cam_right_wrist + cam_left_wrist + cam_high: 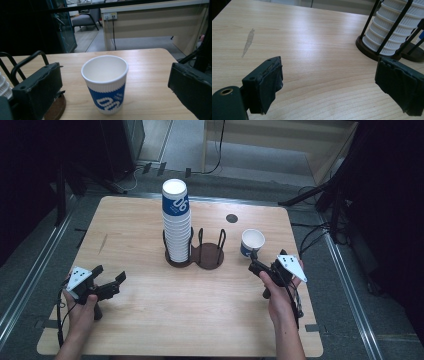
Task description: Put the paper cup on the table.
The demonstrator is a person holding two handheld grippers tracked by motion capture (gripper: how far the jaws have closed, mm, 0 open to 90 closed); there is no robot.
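A tall stack of white ribbed paper cups, the top one banded in blue, stands in the left slot of a dark wire cup holder. The same stack appears at the upper right in the left gripper view. A single white and blue cup stands upright on the table right of the holder. My right gripper is open just short of it, and in the right gripper view the cup sits ahead of the spread jaws, untouched. My left gripper rests open and holds nothing near the table's front left, over bare wood.
The holder's right slot holds nothing. A dark round grommet sits in the wooden table behind the single cup. A pale scuff marks the wood at the left. Black stands and cables crowd the floor at both sides.
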